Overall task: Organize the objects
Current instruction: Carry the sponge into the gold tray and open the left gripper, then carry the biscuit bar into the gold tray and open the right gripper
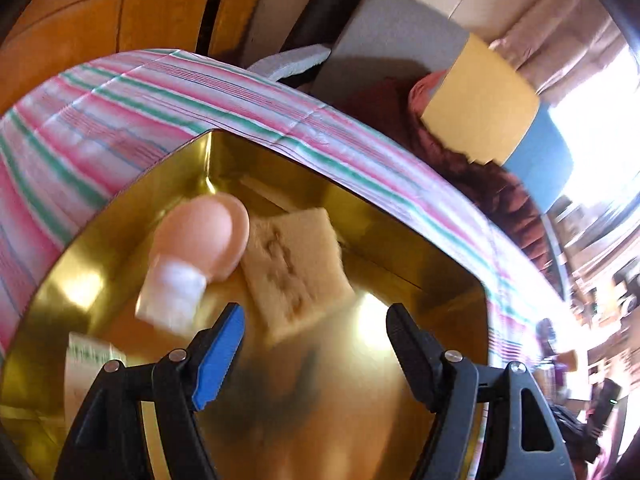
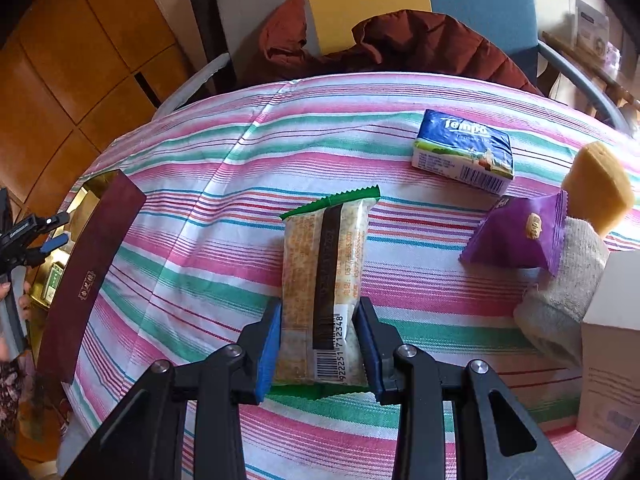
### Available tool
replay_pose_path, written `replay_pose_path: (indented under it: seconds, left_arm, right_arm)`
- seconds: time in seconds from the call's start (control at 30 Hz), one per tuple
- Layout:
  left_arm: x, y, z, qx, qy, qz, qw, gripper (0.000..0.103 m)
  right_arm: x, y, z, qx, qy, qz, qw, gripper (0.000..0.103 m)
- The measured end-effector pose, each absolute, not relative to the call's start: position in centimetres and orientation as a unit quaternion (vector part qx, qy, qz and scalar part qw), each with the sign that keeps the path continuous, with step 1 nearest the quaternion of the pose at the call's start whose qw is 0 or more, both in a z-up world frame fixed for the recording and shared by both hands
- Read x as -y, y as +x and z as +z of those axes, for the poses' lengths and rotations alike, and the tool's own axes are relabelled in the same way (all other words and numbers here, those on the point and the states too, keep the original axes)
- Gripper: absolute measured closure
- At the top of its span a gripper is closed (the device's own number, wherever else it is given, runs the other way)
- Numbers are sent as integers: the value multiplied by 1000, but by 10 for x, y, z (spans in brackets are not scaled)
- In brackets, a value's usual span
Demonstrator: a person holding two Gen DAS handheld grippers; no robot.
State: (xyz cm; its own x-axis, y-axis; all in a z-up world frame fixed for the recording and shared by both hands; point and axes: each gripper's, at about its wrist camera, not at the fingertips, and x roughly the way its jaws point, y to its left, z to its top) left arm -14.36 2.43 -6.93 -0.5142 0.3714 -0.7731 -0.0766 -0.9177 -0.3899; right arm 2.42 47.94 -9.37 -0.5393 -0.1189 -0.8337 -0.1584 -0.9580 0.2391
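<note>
Left gripper (image 1: 316, 320): our jaws stand wide, empty, over the gold box (image 1: 420, 248).
Right gripper (image 2: 318, 340): our jaws clamp the snack pack (image 2: 324, 280) on the cloth (image 2: 200, 200).

A gold tray (image 1: 420, 248) with a maroon outer wall holds a pale yellow sponge (image 1: 296, 264) and a peach-pink bottle (image 1: 200, 240) capped in white. The tablecloth (image 2: 224, 184) runs in pink, green, white and blue stripes, beneath a green-edged snack packet (image 2: 324, 280), a blue tissue pack (image 2: 464, 148) and a purple wrapper (image 2: 516, 236).
</note>
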Motion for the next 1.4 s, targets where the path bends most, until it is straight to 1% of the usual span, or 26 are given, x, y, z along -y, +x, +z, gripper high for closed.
replay_pose_path:
  seconds: [0.1,0.33,0.4,0.57,0.7,0.8,0.97,1.1,1.27,1.4]
  left_arm:
    - [-20,-113,-59,169,-444,868,143,29]
    - [-20,-66,-49,153,-403,890,148,29]
    - [-16,-56,-48,162,-389,896,138,29]
    - [-7,-55,-47,193,-391,893,109,29]
    - [0,-50,-52,202,-405,888,82,29]
    - [5,-45,-58,219,-411,883,65,29]
    - [7,-44,-61,228,-423,874,66,29]
    - [14,-44,-58,233,-418,876,57,29]
    - [26,-45,-57,252,-415,873,48,29]
    - [29,-46,-58,254,-416,872,45,29]
  right_arm:
    - [-471,22,-91,-150,-483,863,16,67]
    - [-420,10,-64,-150,-457,876,-37,67]
    - [-400,4,-52,-148,-449,880,-56,68]
    - [-337,-17,-23,-129,-431,886,-114,68]
    - [-287,-39,-14,-123,-428,883,-151,68]
    - [-252,-59,-16,-112,-442,873,-172,68]
    - [-205,-97,-35,-67,-479,859,-167,67]
    - [-188,-120,-52,-46,-501,851,-151,67]
    - [-179,-139,-65,-41,-512,848,-134,67]
    - [-179,-143,-66,-46,-503,854,-122,61]
